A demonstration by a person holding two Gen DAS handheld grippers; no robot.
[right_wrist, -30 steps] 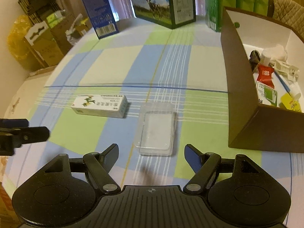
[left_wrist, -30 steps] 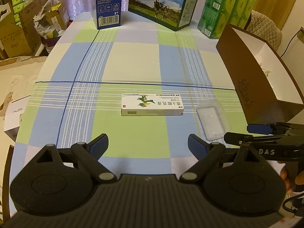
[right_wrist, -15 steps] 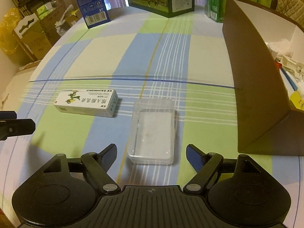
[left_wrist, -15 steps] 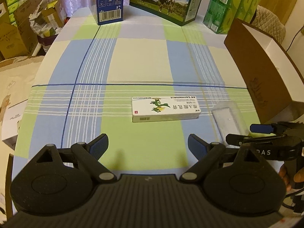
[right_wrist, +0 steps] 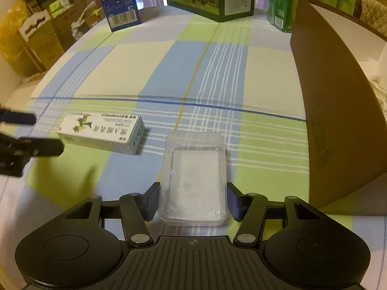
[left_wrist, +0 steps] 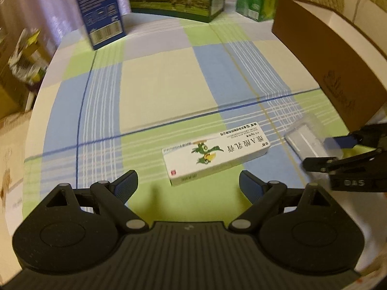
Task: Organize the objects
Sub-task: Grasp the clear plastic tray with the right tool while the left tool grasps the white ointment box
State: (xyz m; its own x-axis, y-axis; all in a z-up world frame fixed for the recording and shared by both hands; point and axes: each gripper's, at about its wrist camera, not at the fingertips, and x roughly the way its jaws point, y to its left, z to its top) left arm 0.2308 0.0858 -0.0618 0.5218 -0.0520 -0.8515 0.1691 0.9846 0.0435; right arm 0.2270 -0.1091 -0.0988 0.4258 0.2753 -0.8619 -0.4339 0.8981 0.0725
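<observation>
Right gripper [right_wrist: 193, 199] jaws sit either side of the clear rectangular plastic case [right_wrist: 193, 177], barely apart from it. Left gripper [left_wrist: 188, 184] wide open, white cardboard medicine box [left_wrist: 215, 154] just ahead.

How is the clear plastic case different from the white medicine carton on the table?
The clear plastic case is see-through and unprinted; the white medicine carton is opaque with printing. The case sits between the right gripper's jaws; the carton lies ahead of the open left gripper, unheld. Both lie flat on the checked tablecloth.

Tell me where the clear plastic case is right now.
In the right wrist view, the clear plastic case lies on the checked tablecloth between the right gripper fingers, right of the white medicine box.
</observation>
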